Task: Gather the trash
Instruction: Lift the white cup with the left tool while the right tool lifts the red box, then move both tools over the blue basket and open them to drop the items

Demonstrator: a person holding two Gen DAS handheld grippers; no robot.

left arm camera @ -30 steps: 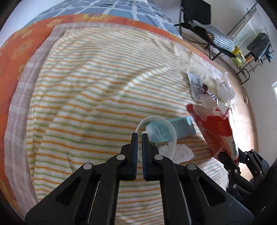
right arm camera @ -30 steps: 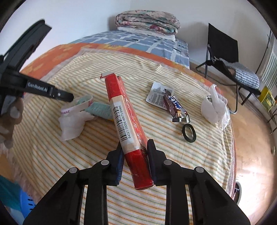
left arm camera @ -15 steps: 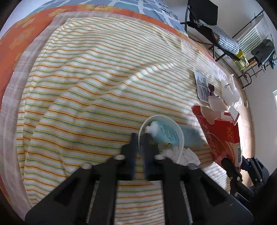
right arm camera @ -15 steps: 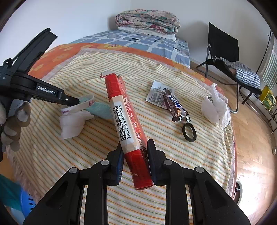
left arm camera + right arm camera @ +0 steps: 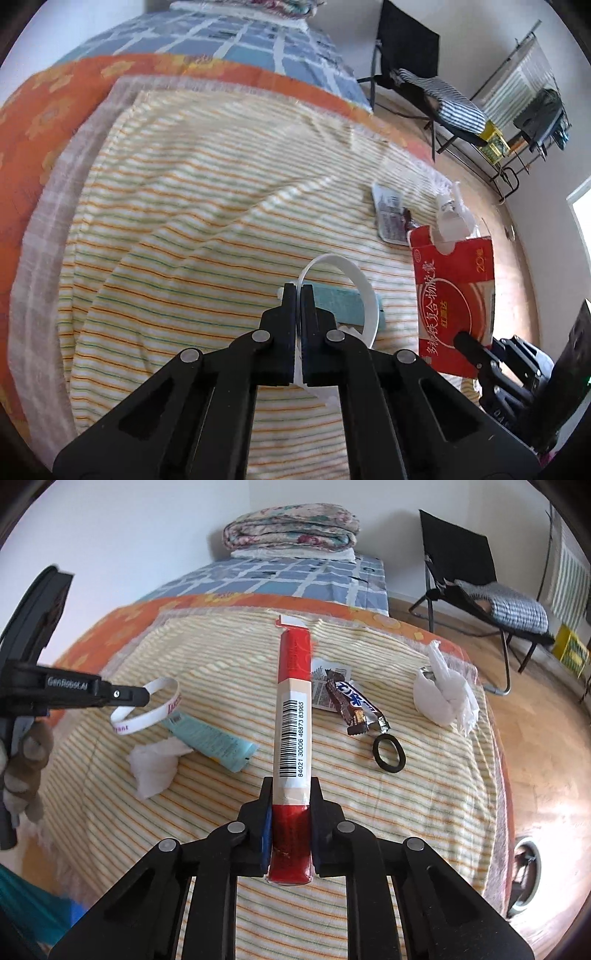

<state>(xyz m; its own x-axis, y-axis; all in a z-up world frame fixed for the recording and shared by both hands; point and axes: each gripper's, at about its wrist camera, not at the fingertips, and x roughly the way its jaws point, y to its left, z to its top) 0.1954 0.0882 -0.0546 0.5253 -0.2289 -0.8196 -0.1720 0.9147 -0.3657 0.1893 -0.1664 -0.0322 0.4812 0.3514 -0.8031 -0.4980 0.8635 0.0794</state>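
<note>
R view only: hair tie [image 5: 389,754].

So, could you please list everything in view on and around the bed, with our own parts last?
Striped cloth: one, yellow-orange, over bed.
Red carton: one, in right gripper.
White wristband: one, in left gripper.
Teal tube: one, on cloth.
Crumpled tissue: one, white, beside tube.
Chocolate bar wrapper: one, brown.
Leaflet: one, white, under wrapper.
Black ring: one.
White bundle: one, cloth's far edge.
Folded quilt: one, bedhead.
Black chair: one, floor.
Left gripper: shut.
Right gripper: closing on carton.
</note>
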